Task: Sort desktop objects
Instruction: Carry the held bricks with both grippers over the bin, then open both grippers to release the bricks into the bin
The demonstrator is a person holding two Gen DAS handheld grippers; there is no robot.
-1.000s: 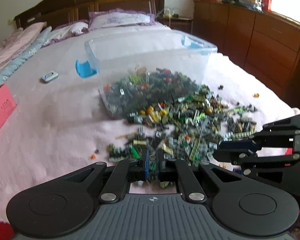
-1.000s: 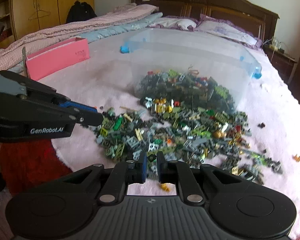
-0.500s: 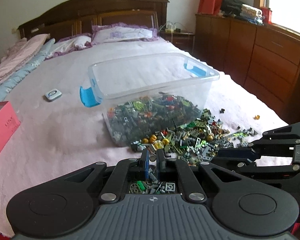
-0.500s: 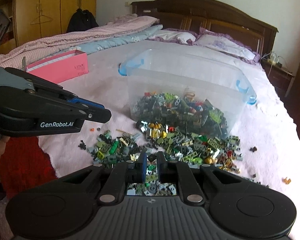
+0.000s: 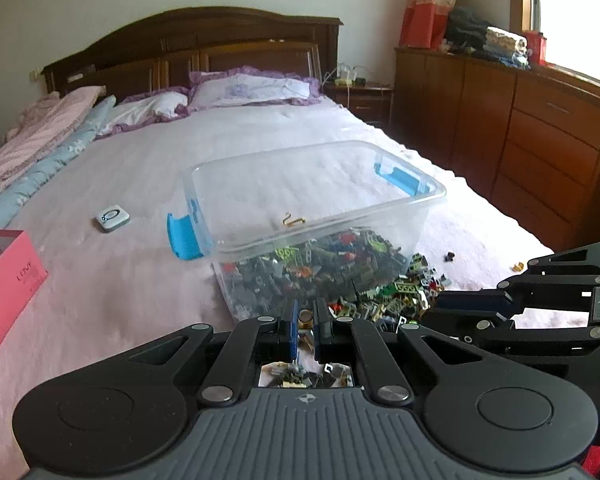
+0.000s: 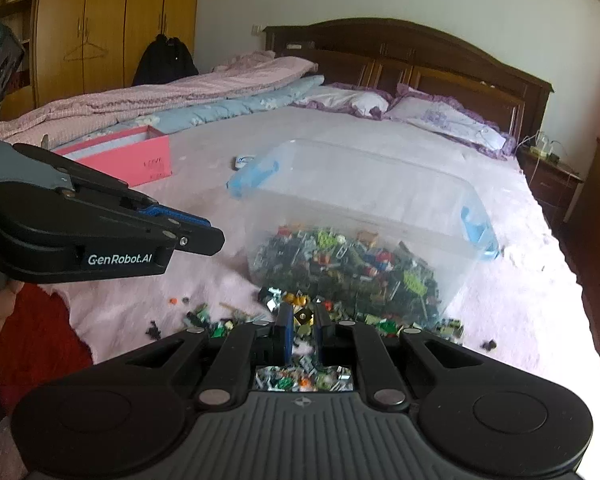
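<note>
Two views show the same bed. From the left wrist, the left tongs [image 5: 306, 330] have their blue-padded fingers drawn close together with only a narrow slot between them and nothing gripped; they hang above the near edge of a heap of small toy bricks [image 5: 396, 300]. The heap spills from the front of a clear plastic bin [image 5: 312, 200] with blue latches, which sits on the pink bed cover [image 5: 112, 300]. Inside the bin, one gold hook-shaped piece [image 5: 292, 221] lies apart from the rest. A pink box [image 5: 8, 276] stands at the left edge, and a small white device [image 5: 111, 218] lies on the cover between box and bin. The right tongs [image 5: 440, 312] reach in from the right, tips over the heap's edge.

From the right wrist, the right tongs [image 6: 303, 334] are likewise nearly clenched and grasp nothing, above loose bricks [image 6: 300, 320] in front of the bin [image 6: 364, 184]. The left tongs [image 6: 216, 240] enter from the left, seen side-on, well above the cover. The pink box [image 6: 140, 158] stands beyond them. A few stray pieces [image 6: 178, 301] lie apart on the cover.
</note>
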